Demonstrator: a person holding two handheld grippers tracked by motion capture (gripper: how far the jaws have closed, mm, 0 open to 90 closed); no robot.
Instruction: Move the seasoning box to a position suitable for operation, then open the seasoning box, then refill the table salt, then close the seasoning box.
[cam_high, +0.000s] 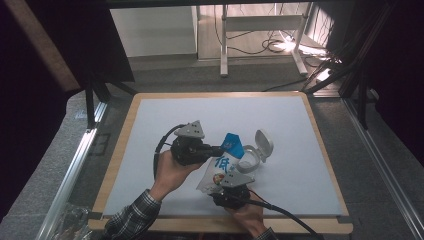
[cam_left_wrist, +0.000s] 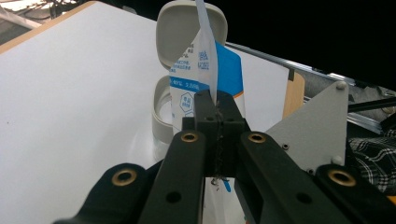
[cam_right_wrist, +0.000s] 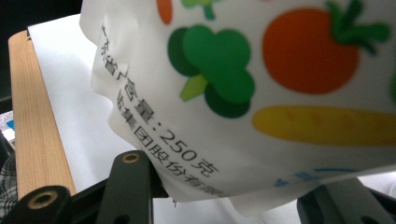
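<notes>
From the high view, a soft white-and-blue printed plastic pouch (cam_high: 222, 165) is held up over the pale blue-grey table mat (cam_high: 150, 125), between the two hands and just beside a pale grey plastic container with its hinged lid flipped open (cam_high: 254, 152). The left gripper (cam_high: 220, 149) takes its top end, the right gripper (cam_high: 227, 182) its lower end.

In the left gripper view the jaws are pinched fully together on the pouch's thin top seam (cam_left_wrist: 208, 56), with the open container (cam_left_wrist: 163, 107) behind it.

In the right gripper view the jaws stand about half apart with the bulging lower body (cam_right_wrist: 243, 102) between them, apparently pressing it. The film looks limp, light and slippery (contents likely shift), so the flat sealed edges seem the surest hold; squeezing the belly risks a slip.
</notes>
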